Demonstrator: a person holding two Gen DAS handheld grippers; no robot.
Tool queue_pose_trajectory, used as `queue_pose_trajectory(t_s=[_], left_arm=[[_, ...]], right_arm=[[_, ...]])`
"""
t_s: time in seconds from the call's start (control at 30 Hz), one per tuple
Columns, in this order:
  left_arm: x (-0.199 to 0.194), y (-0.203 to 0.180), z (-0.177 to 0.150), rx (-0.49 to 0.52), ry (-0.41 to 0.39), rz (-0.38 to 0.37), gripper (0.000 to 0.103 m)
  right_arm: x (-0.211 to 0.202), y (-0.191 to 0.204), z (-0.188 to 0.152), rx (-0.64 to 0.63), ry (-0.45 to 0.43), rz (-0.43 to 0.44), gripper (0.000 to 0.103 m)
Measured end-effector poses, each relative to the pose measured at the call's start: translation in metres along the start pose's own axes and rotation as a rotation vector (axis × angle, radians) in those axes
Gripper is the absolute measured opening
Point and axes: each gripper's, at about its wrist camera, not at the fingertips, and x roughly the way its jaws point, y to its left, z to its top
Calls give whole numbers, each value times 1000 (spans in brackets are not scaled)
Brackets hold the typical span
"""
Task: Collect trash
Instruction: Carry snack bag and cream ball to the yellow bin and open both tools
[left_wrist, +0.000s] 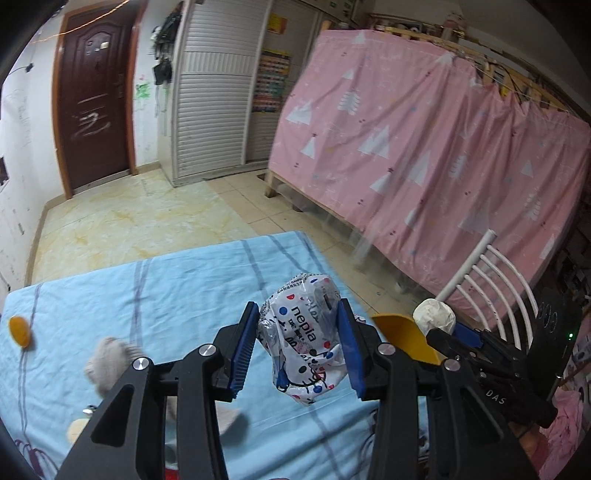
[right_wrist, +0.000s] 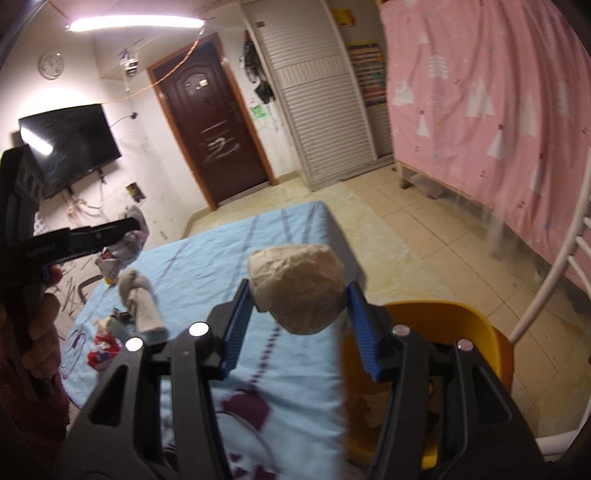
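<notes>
1. My left gripper (left_wrist: 300, 343) is closed on a crumpled white plastic wrapper printed with red and blue dots (left_wrist: 304, 336). Both blue ribbed pads press its sides, and it is lifted clear above the light-blue striped bedsheet (left_wrist: 177, 295), near the sheet's right edge.
2. My right gripper (right_wrist: 300, 295) is closed on a crumpled ball of beige paper (right_wrist: 297, 286) — the pads pinch it at left and right. I hold it over the sheet's right edge, just beside the yellow plastic bin (right_wrist: 454, 325).
3. In the left wrist view the bin's rim shows beyond the right edge of the sheet, with the right gripper and its paper ball just beside it.
4. Still on the sheet: a knotted beige sock (right_wrist: 142, 299) toward the left side, a red-and-white wrapper (right_wrist: 105, 349) near the left edge, and an orange oval piece (left_wrist: 19, 331) at the far left edge in the left wrist view.
5. A white metal chair back (left_wrist: 491, 288) stands right of the bin, before the pink tree-print curtain (left_wrist: 424, 140).
</notes>
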Motion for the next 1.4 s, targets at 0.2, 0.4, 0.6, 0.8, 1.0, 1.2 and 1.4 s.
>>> queue_pose_trajectory(t_s=[0.2,0.4,0.6,0.8,1.0,1.2,1.4], left_arm=[[26,-35,4,31,29,-42,34],[48,-70,4,64,64,-79,34],[64,-95,2,77,89,-109,34],[74,-114,1,99,104,-121,34],[86,-137,5,112,126,-140,40],[88,-147,9,100,129,-156,63],[75,-138,10,99,111,-146,64]], right_arm=[[-12,-32,-3,36,-19,-58,51],[-20,-66,-8,89,-26,-119,51],[-23,-89,-10,122,-28,-166,51],[-21,-101,-12,144,-16,-188,51],[-24,-105,-13,159,-20,-203,61],[-25,-108,-12,165,-28,-206,64],[-21,-106,-12,174,-21,-176,64]])
